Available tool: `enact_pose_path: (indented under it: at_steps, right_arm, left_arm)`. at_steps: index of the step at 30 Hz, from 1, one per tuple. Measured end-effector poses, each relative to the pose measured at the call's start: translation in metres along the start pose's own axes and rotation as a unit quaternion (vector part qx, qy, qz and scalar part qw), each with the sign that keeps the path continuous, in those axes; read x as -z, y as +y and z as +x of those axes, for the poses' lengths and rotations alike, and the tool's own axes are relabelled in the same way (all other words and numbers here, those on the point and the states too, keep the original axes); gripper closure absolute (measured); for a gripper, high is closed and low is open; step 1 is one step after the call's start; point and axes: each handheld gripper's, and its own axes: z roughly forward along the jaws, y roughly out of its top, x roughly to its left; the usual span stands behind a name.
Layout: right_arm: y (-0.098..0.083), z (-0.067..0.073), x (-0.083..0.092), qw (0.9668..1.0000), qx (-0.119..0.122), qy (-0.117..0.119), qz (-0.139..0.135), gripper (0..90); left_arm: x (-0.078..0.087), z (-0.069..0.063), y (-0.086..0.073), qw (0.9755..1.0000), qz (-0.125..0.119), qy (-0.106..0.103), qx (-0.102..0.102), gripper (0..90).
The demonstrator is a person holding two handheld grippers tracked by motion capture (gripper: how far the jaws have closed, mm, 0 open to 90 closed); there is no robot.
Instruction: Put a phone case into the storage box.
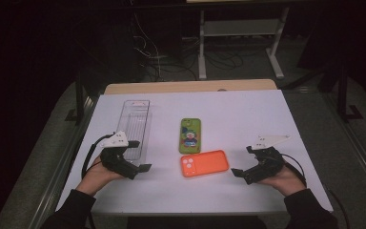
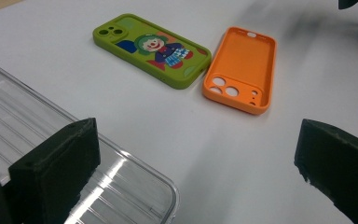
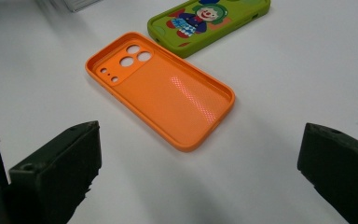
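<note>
Both forearms come in at the bottom of the high view, each hand resting on the white counter (image 1: 248,114) with its gripper. Left gripper (image 1: 140,155) sits at the near end of a clear plastic tray (image 1: 136,121); right gripper (image 1: 240,162) points at the orange phone case (image 1: 205,163), which lies near the middle of the counter, hollow side up, just in front of the green clown case (image 1: 190,135).

Seen from the left gripper view, the fingers (image 2: 56,168) are spread wide with nothing between them; one hangs over the tray's rounded corner (image 2: 158,191), and both cases lie well beyond.

Along the right gripper view, the fingers (image 3: 58,163) also stand fully apart and empty, the orange case (image 3: 163,91) lying just ahead of them, untouched.

This looks like the start: an approach to the orange case. Next, the right gripper would need to move forward and straddle the case's thin rim before closing, since it lies flat.
</note>
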Motion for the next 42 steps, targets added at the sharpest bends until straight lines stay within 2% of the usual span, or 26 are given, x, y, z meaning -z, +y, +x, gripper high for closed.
enact_pose_path:
  at_steps: [4, 6, 18, 23, 27, 34, 42]
  right_arm:
    - [0.0, -0.002, 0.0, 1.0, 0.007, -0.002, 0.002, 0.0]
    - [0.002, -0.003, 0.0, 1.0, -0.003, 0.001, 0.009, 0.0]
    - [0.015, -0.006, -0.008, 0.9998, 0.003, 0.001, 0.019, 0.0]
    - [0.023, -0.009, -0.015, 0.9996, -0.005, -0.002, 0.028, 0.0]
    - [0.031, -0.013, -0.021, 0.9995, 0.0, -0.002, 0.031, 3.2]
    - [0.04, -0.016, -0.027, 0.9994, -0.011, 0.002, 0.034, 9.8]
    - [0.051, -0.022, -0.041, 0.9992, -0.01, 0.0, 0.039, 19.7]
  left_arm:
    - [0.0, 0.001, 0.001, 1.0, -0.001, -0.002, 0.005, 0.0]
    - [0.0, 0.001, 0.001, 1.0, -0.001, -0.001, 0.005, 0.0]
    - [0.0, 0.0, 0.001, 1.0, 0.004, -0.001, 0.0, 0.0]
    - [0.0, 0.0, 0.001, 1.0, 0.003, 0.0, 0.005, 0.0]
    - [0.001, 0.0, 0.001, 1.0, 0.007, 0.0, 0.001, 0.0]
    - [0.003, 0.0, 0.001, 0.9999, 0.012, 0.0, -0.006, 0.0]
    - [0.001, -0.001, 0.0, 0.9999, 0.007, -0.006, 0.006, 0.0]
